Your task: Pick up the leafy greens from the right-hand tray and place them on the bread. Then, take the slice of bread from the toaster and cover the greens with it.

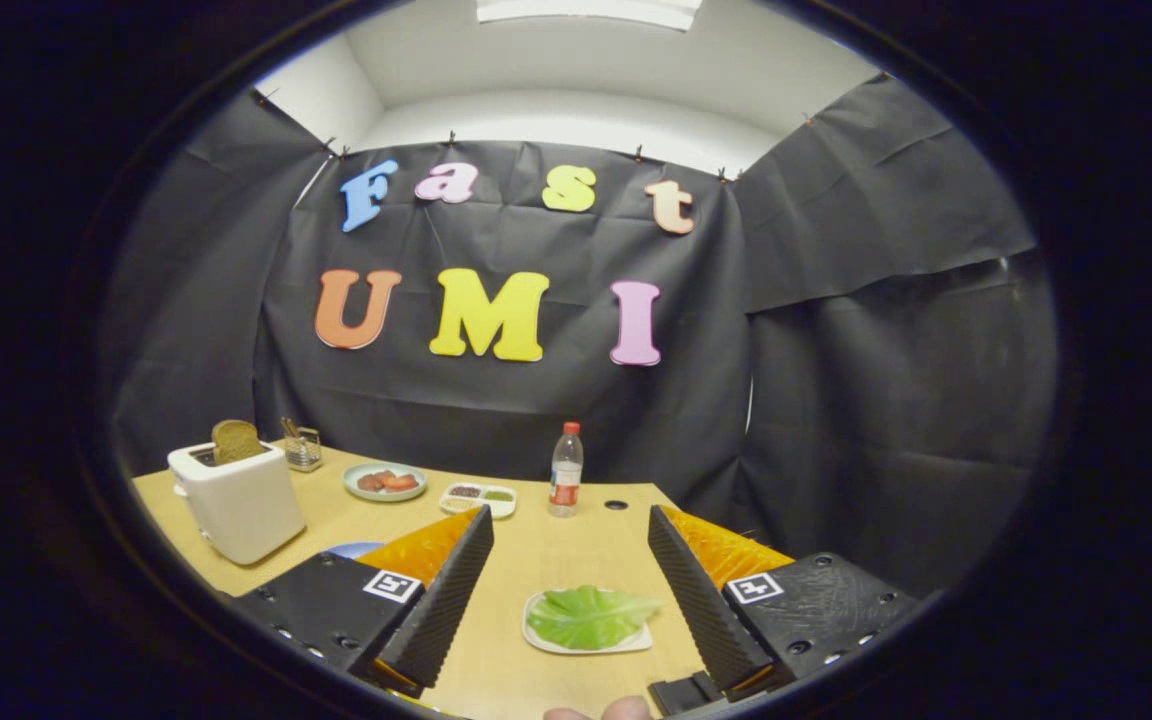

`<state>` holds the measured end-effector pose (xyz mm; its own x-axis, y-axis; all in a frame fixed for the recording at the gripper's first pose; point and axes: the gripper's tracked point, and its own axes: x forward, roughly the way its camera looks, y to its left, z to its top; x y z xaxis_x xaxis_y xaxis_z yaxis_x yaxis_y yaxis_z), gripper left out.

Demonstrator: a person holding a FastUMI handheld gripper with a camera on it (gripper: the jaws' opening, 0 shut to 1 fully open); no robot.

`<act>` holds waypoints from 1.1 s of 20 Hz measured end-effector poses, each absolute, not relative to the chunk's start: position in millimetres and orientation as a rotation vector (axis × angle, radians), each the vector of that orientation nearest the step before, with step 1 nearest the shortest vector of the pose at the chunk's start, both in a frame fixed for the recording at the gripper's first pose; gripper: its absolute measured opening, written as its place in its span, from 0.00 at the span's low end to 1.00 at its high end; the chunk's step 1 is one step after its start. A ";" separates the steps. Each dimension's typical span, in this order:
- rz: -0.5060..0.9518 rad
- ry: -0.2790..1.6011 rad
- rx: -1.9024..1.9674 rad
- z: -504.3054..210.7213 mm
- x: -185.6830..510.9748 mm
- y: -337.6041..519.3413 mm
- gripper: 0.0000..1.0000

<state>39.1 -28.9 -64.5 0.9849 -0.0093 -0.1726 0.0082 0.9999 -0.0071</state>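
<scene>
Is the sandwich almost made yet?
Not yet, nothing looks done. The leafy greens lie on their tray, between the open gripper fingers, not yet grabbed. The bread slice sits in the toaster. Both moves are left.

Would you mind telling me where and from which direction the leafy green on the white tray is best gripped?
Probably at the leaf's raised middle fold, coming down from above. It lies flat across the small white tray, its right tip overhanging the rim, so a level approach would likely meet the tray first. The gripper is open, its fingers either side of the leaf and clear of it, so lowering and closing should pinch the fold.
</scene>
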 end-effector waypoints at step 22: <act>0.196 0.780 -0.052 -296.4 143.9 -33.8 0.96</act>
<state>143.9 -33.8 -296.4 0.6940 0.1564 -0.7028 -0.1948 0.9805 0.0258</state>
